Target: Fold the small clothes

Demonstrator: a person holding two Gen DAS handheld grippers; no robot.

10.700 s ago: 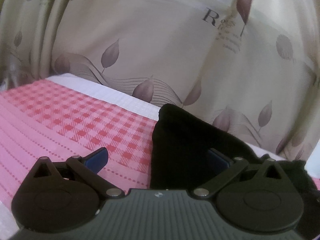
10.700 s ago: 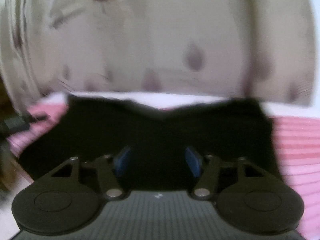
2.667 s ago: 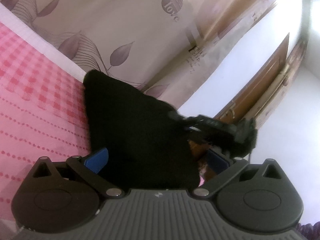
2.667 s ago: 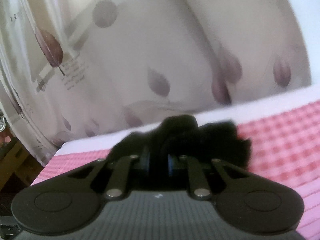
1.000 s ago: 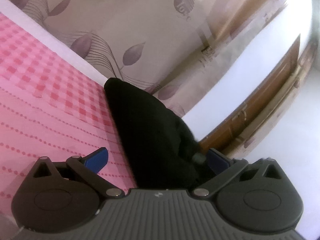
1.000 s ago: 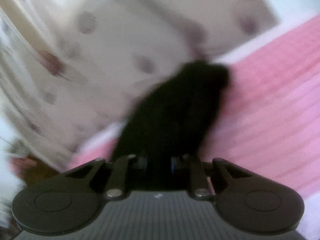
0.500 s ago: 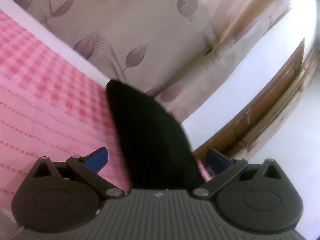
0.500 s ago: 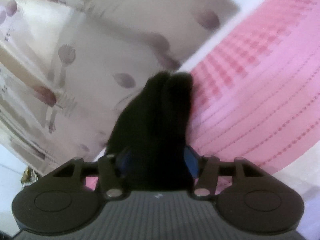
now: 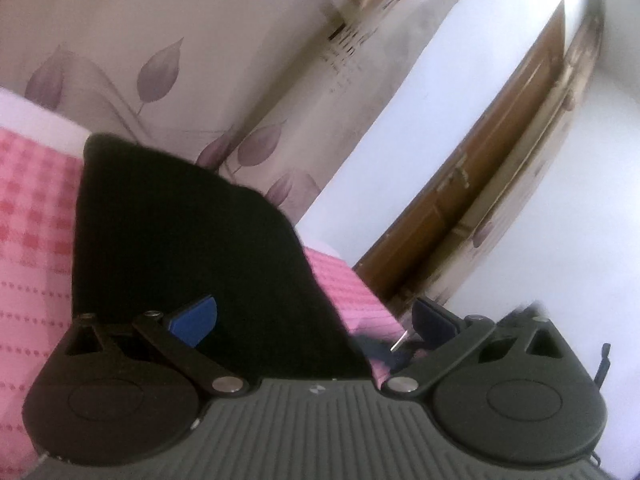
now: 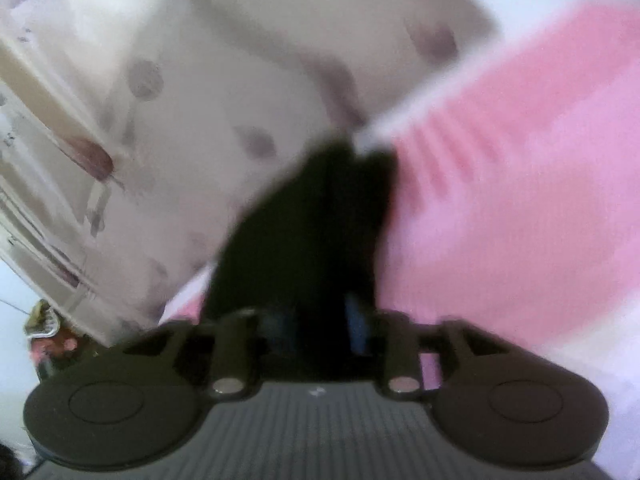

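Left wrist view: we are holding our left hand-held gripper (image 9: 316, 322) released over the folded black knit garment (image 9: 180, 236), lying at twelve o'clock on the pink checked bed cover (image 9: 28, 216); our right hand-held gripper (image 10: 318, 326) has just been opening, garment between its jaws, letting the fold settle.

The setting is looking like a home, probably a bedroom: a pink checked bedsheet (image 9: 36, 216) is covering a bed, leaf-printed curtains (image 9: 168, 64) are hanging behind it, and a brown wooden door (image 9: 472, 200) is standing beside white walls.
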